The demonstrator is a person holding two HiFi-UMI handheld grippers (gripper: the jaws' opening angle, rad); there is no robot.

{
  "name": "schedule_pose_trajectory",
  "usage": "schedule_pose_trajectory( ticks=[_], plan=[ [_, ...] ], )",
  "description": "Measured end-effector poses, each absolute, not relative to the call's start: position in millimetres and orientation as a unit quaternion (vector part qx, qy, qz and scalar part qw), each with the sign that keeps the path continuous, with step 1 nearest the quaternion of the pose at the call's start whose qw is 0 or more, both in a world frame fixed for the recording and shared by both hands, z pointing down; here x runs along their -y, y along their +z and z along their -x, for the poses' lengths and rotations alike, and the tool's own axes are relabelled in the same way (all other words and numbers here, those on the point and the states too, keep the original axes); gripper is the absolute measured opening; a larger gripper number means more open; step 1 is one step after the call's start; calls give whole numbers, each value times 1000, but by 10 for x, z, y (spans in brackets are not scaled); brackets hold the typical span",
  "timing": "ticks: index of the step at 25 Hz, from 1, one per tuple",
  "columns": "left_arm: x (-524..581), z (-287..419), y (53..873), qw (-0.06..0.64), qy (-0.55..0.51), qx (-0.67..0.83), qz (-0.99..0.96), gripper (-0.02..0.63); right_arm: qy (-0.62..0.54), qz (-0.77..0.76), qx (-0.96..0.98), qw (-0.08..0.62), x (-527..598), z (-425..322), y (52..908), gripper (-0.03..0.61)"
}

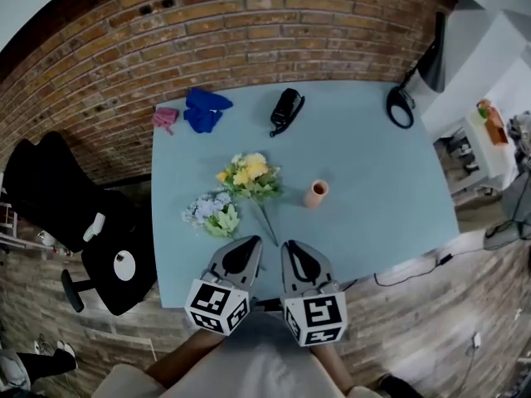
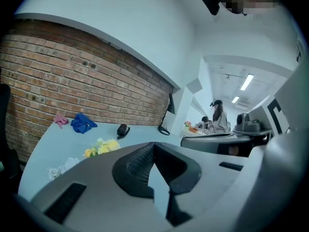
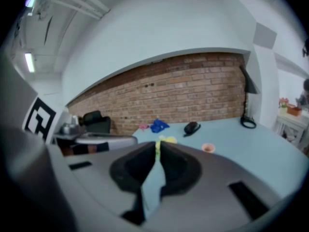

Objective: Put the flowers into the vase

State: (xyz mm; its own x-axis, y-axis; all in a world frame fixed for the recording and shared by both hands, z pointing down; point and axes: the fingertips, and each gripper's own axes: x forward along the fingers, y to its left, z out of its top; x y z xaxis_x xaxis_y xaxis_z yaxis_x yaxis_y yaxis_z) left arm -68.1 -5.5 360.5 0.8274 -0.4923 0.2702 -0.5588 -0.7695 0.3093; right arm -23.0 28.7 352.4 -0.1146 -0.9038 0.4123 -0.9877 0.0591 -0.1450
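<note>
A bunch of yellow flowers (image 1: 249,175) lies in the middle of the light blue table (image 1: 373,197), its stem pointing toward me. A pale blue and white bunch (image 1: 211,212) lies to its left. The small peach vase (image 1: 316,193) stands upright to the right of the yellow bunch. My left gripper (image 1: 252,243) and right gripper (image 1: 292,247) hover side by side over the table's near edge, both shut and empty, short of the flowers. The left gripper view shows the yellow flowers (image 2: 104,147) beyond the closed jaws. The right gripper view shows the vase (image 3: 208,148).
At the table's far side lie a pink cloth (image 1: 165,118), a blue cloth (image 1: 206,109) and a black device (image 1: 285,110). A black lamp base (image 1: 401,106) sits at the far right corner. A black office chair (image 1: 75,214) stands left of the table.
</note>
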Motion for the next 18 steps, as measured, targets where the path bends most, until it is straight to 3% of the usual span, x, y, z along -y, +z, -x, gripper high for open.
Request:
schedule_pose_trajectory(
  ticks=[18],
  plan=[
    [161,443,3863,192,117,378,-898,18,220,-585,774,101,3,-182,3784,25]
  ],
)
